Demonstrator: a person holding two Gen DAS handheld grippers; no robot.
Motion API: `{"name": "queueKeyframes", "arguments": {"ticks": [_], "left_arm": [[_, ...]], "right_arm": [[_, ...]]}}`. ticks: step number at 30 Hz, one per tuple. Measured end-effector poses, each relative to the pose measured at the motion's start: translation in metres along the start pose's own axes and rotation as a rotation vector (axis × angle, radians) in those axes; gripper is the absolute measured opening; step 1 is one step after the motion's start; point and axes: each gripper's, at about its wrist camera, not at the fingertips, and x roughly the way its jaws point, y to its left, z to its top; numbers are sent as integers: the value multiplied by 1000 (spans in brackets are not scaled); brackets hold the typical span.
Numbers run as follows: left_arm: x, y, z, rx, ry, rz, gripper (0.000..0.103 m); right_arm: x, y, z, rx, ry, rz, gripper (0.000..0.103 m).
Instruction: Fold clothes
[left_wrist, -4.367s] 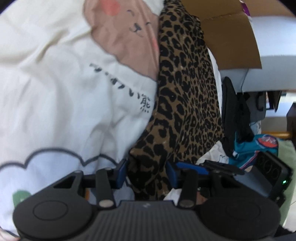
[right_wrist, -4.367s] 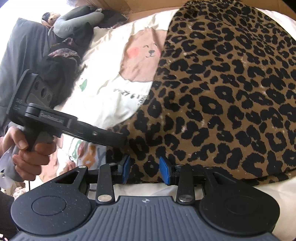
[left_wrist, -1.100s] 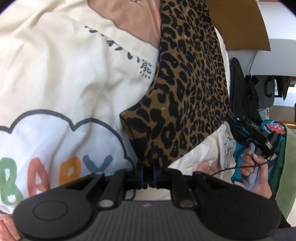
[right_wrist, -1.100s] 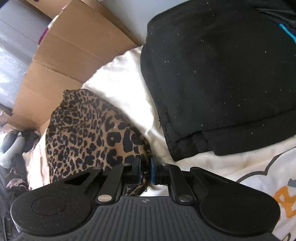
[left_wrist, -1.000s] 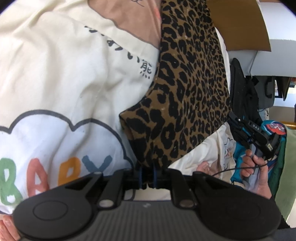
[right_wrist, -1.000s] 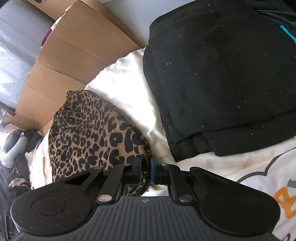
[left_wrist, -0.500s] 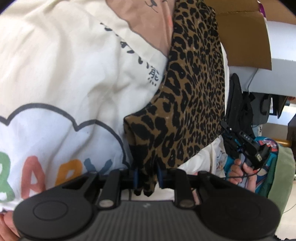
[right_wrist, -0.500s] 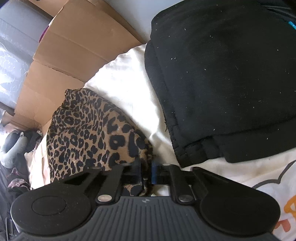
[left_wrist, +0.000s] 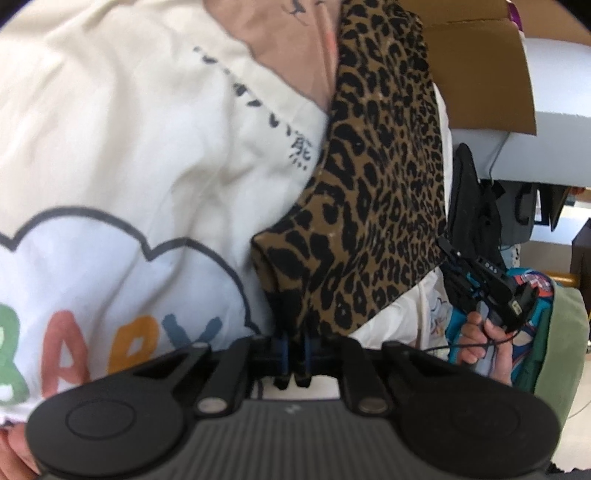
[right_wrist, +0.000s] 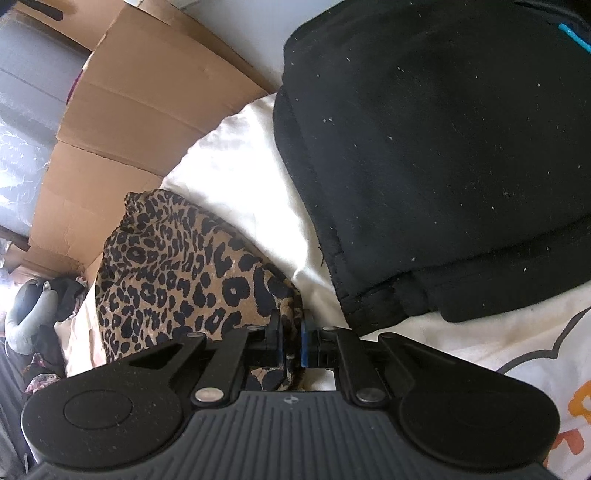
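Tongs first: left gripper (left_wrist: 294, 352), bottom centre of the left wrist view, clenched on a bunched corner of the leopard-print garment (left_wrist: 373, 192); right gripper (right_wrist: 290, 341), bottom centre of its own view, likewise pinched on a gathered corner of the same cloth (right_wrist: 173, 273). Garment running up the middle of the left frame over the cream printed blanket (left_wrist: 110, 147), doubled over at the lower edge. Thin, limp, light by the look; likely to sag and slip between holds, so best taken at corners or hems, kept taut. Folded black garment (right_wrist: 443, 147) at upper right, cardboard box (right_wrist: 129, 110) at upper left.
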Motion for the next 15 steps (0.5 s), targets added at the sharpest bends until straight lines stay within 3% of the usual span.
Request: {"name": "queueKeyframes", "arguments": {"ticks": [5,15], "left_arm": [[-15,-13,8,75,-1,14,7],[-49,-24,5,82,-61,34,7]], "right_arm": [[-6,2,-1,23,3,18,6],[-24,17,-12,52,20,70,6]]}}
